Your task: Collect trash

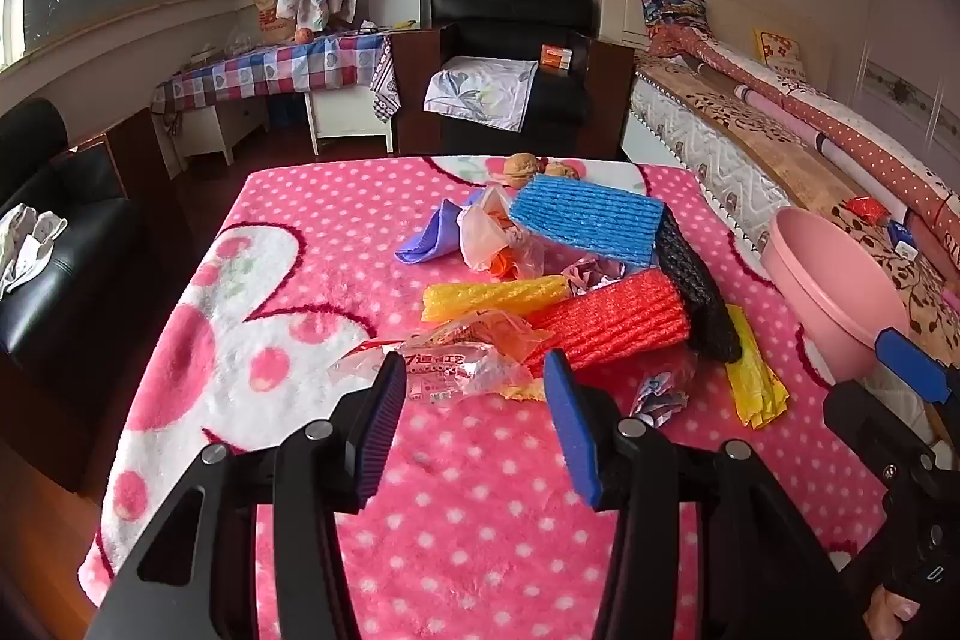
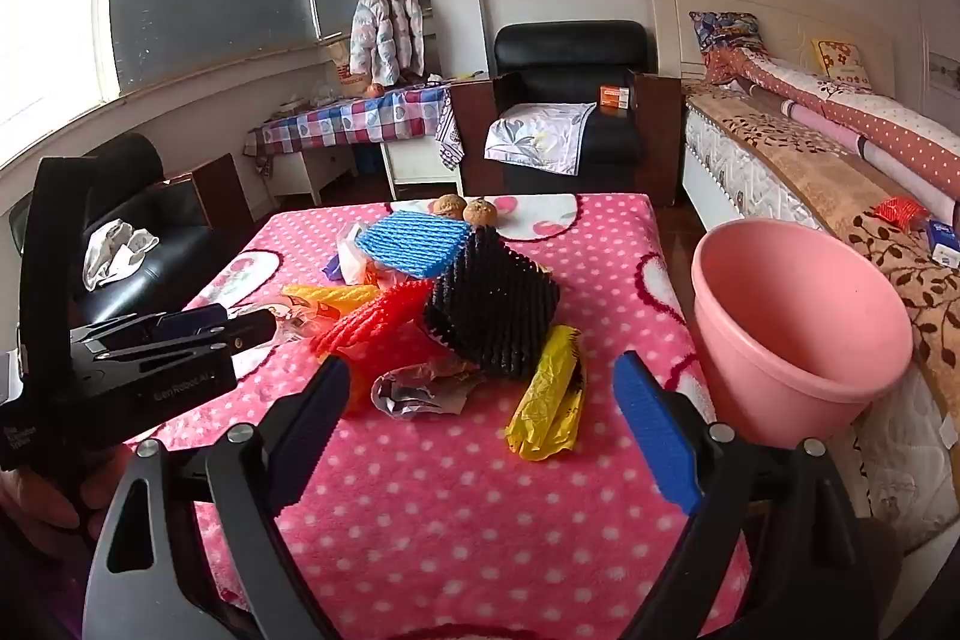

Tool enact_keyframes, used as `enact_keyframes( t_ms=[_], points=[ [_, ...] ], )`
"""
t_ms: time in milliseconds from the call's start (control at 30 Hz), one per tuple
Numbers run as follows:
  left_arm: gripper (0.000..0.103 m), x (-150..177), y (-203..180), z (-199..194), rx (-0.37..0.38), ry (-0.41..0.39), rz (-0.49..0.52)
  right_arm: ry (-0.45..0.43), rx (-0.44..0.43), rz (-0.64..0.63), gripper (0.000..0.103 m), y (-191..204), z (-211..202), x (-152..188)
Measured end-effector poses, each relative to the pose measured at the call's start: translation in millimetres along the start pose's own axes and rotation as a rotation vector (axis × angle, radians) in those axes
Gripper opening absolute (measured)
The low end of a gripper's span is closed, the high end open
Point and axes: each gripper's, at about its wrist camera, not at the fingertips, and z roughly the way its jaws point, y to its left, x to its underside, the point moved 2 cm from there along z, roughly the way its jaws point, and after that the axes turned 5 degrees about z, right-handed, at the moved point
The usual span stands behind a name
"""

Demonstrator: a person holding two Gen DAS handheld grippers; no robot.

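A heap of trash lies on the pink dotted blanket (image 1: 480, 508): blue foam net (image 1: 591, 220), red foam net (image 1: 612, 328), black foam net (image 2: 492, 310), yellow foam net (image 1: 492, 295), a yellow plastic bag (image 2: 549, 397), a clear printed wrapper (image 1: 444, 370) and crumpled foil (image 2: 420, 388). My left gripper (image 1: 474, 376) is open just above the near edge of the clear wrapper, nothing between its fingers. My right gripper (image 2: 480, 382) stands wide open over the blanket in front of the foil and yellow bag, empty. A pink bucket (image 2: 798, 328) stands at the table's right side.
Two walnuts (image 2: 465, 209) sit at the table's far edge. A bed (image 2: 840, 148) runs along the right, black armchairs (image 2: 570, 100) stand behind and to the left, and a checked-cloth table (image 2: 354, 121) is near the window. The left gripper's body (image 2: 150, 358) shows at the left of the right wrist view.
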Motion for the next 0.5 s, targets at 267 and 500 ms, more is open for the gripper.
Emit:
enact_keyframes(
  t_ms=[267,500],
  points=[
    [0.048,0.0,-0.2,-0.1,0.0,0.0,-0.004,0.002,0.004,0.0,0.09,-0.1,-0.3,0.2],
    [0.048,0.0,0.4,0.1,0.007,0.003,-0.009,-0.022,0.018,0.005,0.09,-7.8,-1.2,3.2]
  ],
)
